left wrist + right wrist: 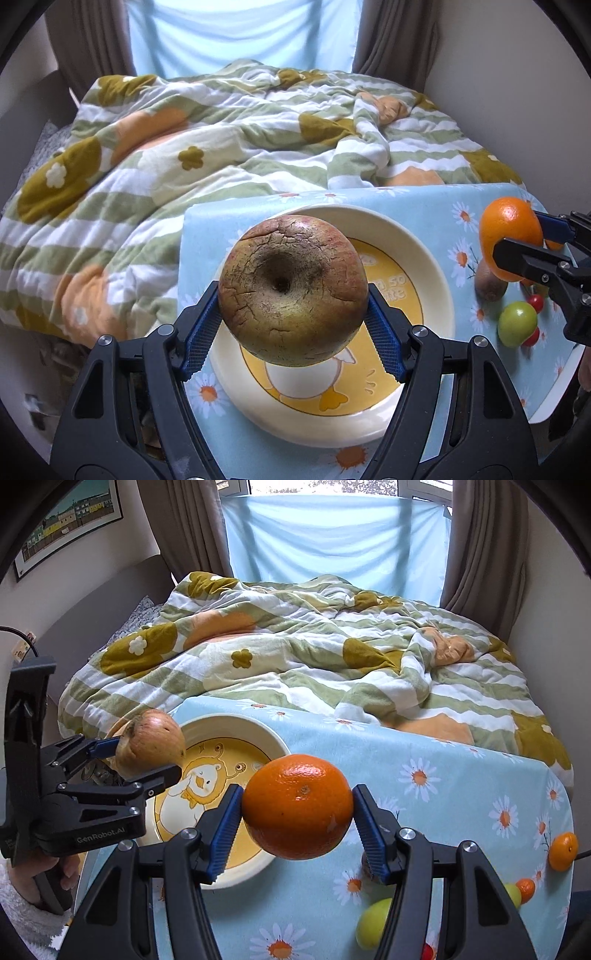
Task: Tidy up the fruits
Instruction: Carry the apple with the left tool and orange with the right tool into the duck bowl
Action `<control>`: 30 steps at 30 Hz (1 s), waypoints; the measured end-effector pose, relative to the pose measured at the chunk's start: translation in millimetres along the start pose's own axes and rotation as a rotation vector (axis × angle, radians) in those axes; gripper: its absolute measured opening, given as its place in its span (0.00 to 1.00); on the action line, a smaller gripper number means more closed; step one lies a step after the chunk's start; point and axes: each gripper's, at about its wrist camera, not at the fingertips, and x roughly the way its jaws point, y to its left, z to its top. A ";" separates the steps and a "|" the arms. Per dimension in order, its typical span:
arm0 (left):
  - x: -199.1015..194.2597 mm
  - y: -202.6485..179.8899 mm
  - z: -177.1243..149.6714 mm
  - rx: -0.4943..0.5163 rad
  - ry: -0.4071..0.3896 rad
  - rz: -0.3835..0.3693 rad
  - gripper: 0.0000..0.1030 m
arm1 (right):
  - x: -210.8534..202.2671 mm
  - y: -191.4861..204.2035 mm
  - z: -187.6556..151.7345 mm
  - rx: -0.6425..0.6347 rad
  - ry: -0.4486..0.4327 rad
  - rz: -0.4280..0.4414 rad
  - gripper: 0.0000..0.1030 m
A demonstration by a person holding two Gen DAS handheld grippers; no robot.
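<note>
1. Two fruits are in the air at once. The left gripper (pixel 293 306) is clamped on a large, russet-brown cracked apple (pixel 293 290), its blue pads pressing the apple's left and right flanks, stem hollow turned toward the camera.
2. The right gripper (pixel 297 825) is clenched in the same way on a round, glossy orange (pixel 297 806).
3. The relation that matters: the cream, round plate with a yellow cartoon duck (pixel 437 266) lies directly beneath the apple, on the light blue daisy-print tablecloth (pixel 417 206). In the right wrist view the plate sits to the left of and just beyond the orange, which overhangs its near right rim.
4. So the left hand looks the nearer to a drop; the apple likely needs only lowering, while the orange would have to travel left and a little farther.
5. Neither fruit has a useful long axis; both are near-round and may roll on a shallow dish.
6. Still on the cloth to the right, well apart from the plate: a brown kiwi (pixel 489 284), a green round fruit (pixel 517 324), small red cherry-like fruits (pixel 535 302) and two small mandarins (pixel 562 851).
</note>
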 end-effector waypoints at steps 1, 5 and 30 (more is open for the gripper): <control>4.9 1.3 0.9 -0.003 0.008 0.003 0.78 | 3.0 -0.4 2.3 -0.003 0.002 0.004 0.54; 20.1 1.7 3.5 -0.003 0.029 0.019 0.78 | 13.6 -4.5 8.8 -0.005 0.019 0.019 0.54; 1.4 -4.5 -0.2 0.010 0.013 0.073 1.00 | 27.0 -17.2 22.3 -0.012 0.073 0.031 0.54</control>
